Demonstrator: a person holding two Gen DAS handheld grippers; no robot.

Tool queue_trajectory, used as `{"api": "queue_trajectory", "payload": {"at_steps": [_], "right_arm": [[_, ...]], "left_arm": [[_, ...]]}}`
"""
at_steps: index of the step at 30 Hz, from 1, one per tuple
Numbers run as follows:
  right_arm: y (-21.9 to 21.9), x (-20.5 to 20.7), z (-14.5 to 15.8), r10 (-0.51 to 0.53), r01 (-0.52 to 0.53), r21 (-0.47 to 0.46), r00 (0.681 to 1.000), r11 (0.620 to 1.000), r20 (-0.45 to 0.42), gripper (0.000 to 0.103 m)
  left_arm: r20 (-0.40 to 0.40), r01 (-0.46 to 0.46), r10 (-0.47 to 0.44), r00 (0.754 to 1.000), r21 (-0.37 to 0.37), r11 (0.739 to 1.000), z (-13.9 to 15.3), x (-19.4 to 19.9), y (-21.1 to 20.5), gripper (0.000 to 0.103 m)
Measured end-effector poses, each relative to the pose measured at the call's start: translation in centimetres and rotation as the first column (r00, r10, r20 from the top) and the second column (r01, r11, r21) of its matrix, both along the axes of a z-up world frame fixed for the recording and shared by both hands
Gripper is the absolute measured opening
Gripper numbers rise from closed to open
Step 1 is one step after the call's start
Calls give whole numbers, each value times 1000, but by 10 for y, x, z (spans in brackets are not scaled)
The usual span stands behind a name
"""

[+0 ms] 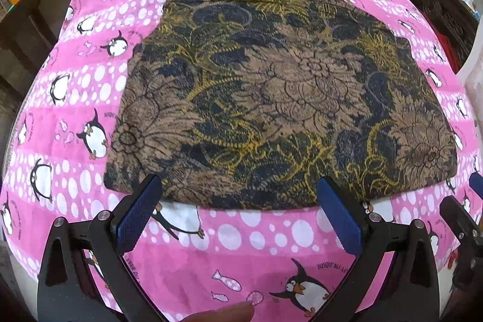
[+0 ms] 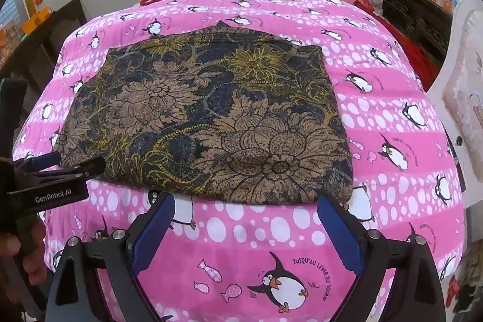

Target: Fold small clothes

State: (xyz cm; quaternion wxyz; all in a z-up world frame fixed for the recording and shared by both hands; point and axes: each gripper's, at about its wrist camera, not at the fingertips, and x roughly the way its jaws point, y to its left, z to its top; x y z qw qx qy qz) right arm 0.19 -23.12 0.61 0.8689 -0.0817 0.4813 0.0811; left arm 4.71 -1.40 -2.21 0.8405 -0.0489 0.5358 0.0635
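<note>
The left gripper (image 1: 241, 210) is held wide open just short of the near hem of the floral garment (image 1: 280, 98), nothing between its blue pads (image 1: 139, 213), probably so the hem can be taken. The garment is spread flat on the pink penguin blanket (image 1: 256, 243), laid out for folding. At its right corner the right gripper (image 2: 246, 227) is likewise kept agape and empty, seemingly matched for a two-handed lift.
</note>
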Motion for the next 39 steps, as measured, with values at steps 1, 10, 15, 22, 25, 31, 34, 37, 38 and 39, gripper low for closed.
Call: {"api": "queue_trajectory", "payload": {"at_steps": [1, 10, 15, 22, 25, 31, 34, 37, 38, 39], "right_arm": [[1, 0, 2, 4, -4, 0, 1000, 1000, 6, 94], [4, -1, 21, 18, -20, 27, 998, 999, 63, 94], [6, -3, 27, 24, -26, 26, 996, 999, 86, 94], [5, -4, 27, 27, -30, 25, 996, 999, 89, 94], [5, -5, 26, 26, -30, 35, 996, 999, 90, 94], [8, 8, 22, 8, -9, 23, 998, 1000, 67, 94], [13, 9, 32, 12, -13, 8, 995, 1000, 101, 94], [18, 6, 39, 16, -18, 15, 993, 1000, 119, 94], [20, 4, 40, 21, -23, 18, 992, 1000, 122, 94], [22, 2, 41, 27, -30, 19, 992, 999, 122, 94]], "left_arm": [[2, -2, 2, 1000, 1, 1000, 2, 1, 0, 103], [24, 1, -1, 1000, 3, 1000, 11, 2, -1, 103], [30, 0, 0, 1000, 3, 1000, 13, 2, 0, 103], [37, 2, -2, 999, 16, 1000, 16, -1, 0, 103], [24, 5, -5, 1000, 20, 1000, 13, -3, -1, 103], [1, -18, 18, 1000, -25, 1000, 9, -15, 5, 103], [3, -12, 12, 1000, -14, 1000, 10, -21, 5, 103], [8, -11, 11, 1000, -20, 1000, 11, -24, 7, 103], [10, -10, 10, 1000, -21, 1000, 12, -25, 8, 103], [13, -8, 8, 1000, -22, 1000, 13, -25, 8, 103]]}}
